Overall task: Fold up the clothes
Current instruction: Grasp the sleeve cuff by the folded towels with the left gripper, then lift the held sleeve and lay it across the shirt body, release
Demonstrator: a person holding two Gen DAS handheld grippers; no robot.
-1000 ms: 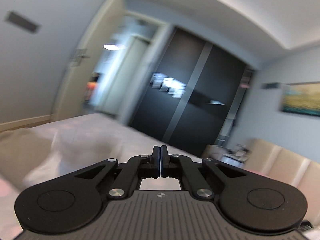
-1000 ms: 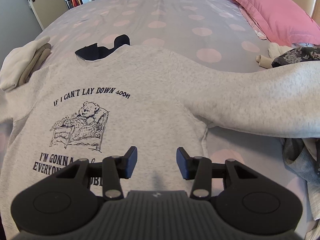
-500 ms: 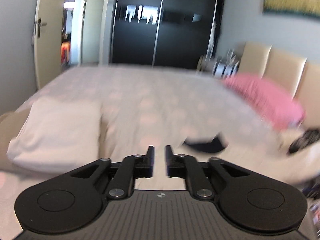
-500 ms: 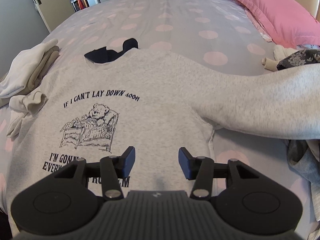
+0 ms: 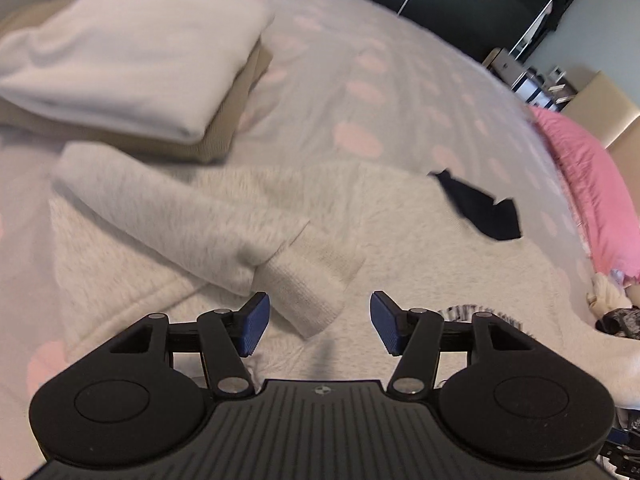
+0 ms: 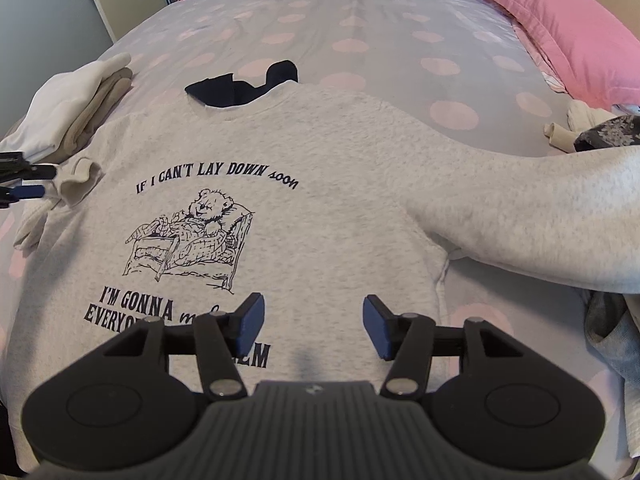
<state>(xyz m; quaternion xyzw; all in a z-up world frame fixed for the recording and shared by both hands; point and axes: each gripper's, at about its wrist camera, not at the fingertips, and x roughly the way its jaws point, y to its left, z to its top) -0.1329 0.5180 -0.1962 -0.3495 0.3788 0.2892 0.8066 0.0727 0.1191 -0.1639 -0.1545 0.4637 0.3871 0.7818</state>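
A light grey sweatshirt (image 6: 340, 200) with a bear print and dark lettering lies flat, front up, on the bed. Its left sleeve (image 5: 180, 224) is folded in over the body, the ribbed cuff (image 5: 308, 296) lying between and just past my left gripper's open jaws. My left gripper (image 5: 318, 322) is open and empty; its fingertips (image 6: 28, 191) show at the left edge of the right wrist view. The other sleeve (image 6: 520, 204) stretches out to the right. My right gripper (image 6: 312, 324) is open and empty, low over the lower part of the sweatshirt.
A stack of folded white and beige clothes (image 6: 76, 112) (image 5: 132, 44) sits left of the sweatshirt. A dark navy garment (image 6: 244, 84) lies under the collar. A pink pillow (image 6: 560, 28) lies far right. More clothes (image 6: 612, 340) are heaped at the right edge. The bedspread (image 6: 360, 20) has pink dots.
My left gripper has opened, tipped down from the room toward the bed and let go of the left sleeve, which now lies folded over the body. My right gripper has hardly moved.
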